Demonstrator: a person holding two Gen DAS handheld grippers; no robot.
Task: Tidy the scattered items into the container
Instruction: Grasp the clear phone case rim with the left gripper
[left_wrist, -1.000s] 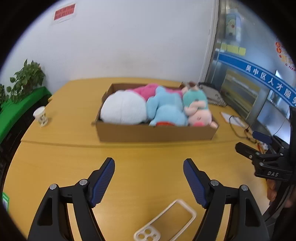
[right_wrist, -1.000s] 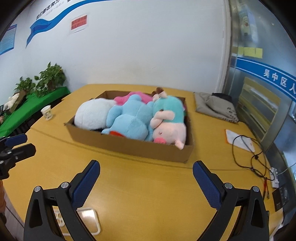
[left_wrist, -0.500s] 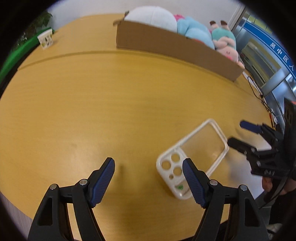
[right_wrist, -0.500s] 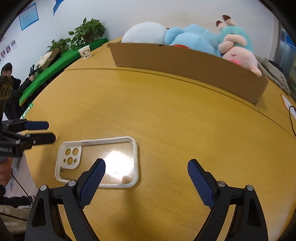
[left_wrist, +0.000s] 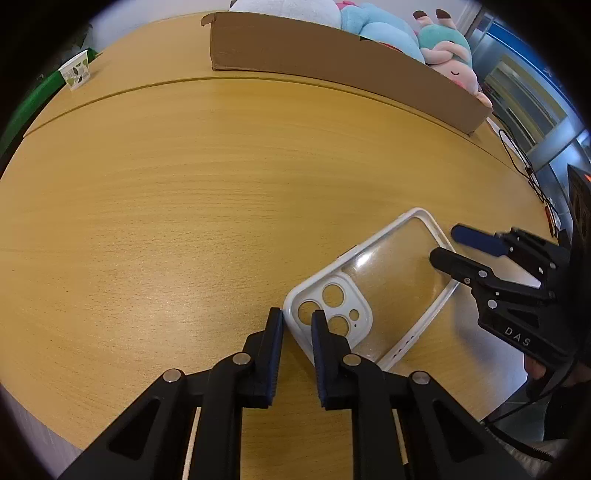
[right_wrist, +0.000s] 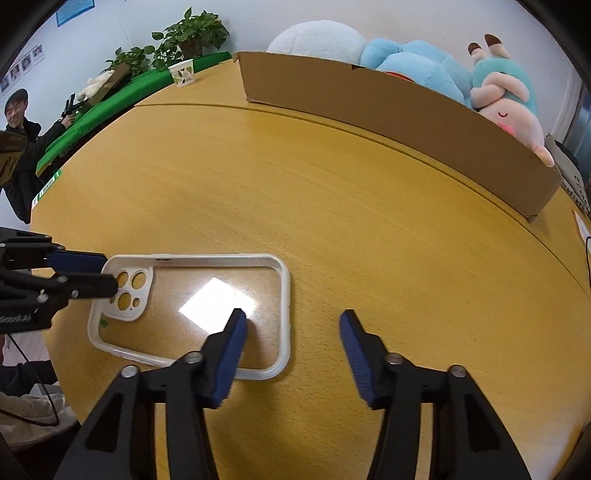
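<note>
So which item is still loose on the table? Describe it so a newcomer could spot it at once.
On the wooden table, well in front of the cardboard box of plush toys, lies a phone case near the front edge. It is flat, with a clear back, a white rim and round camera holes at one end.

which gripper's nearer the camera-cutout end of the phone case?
Left. The left gripper, jaws closing, straddles the rim of the phone case at the cutouts; the right gripper, also closing, straddles the opposite end.
</note>
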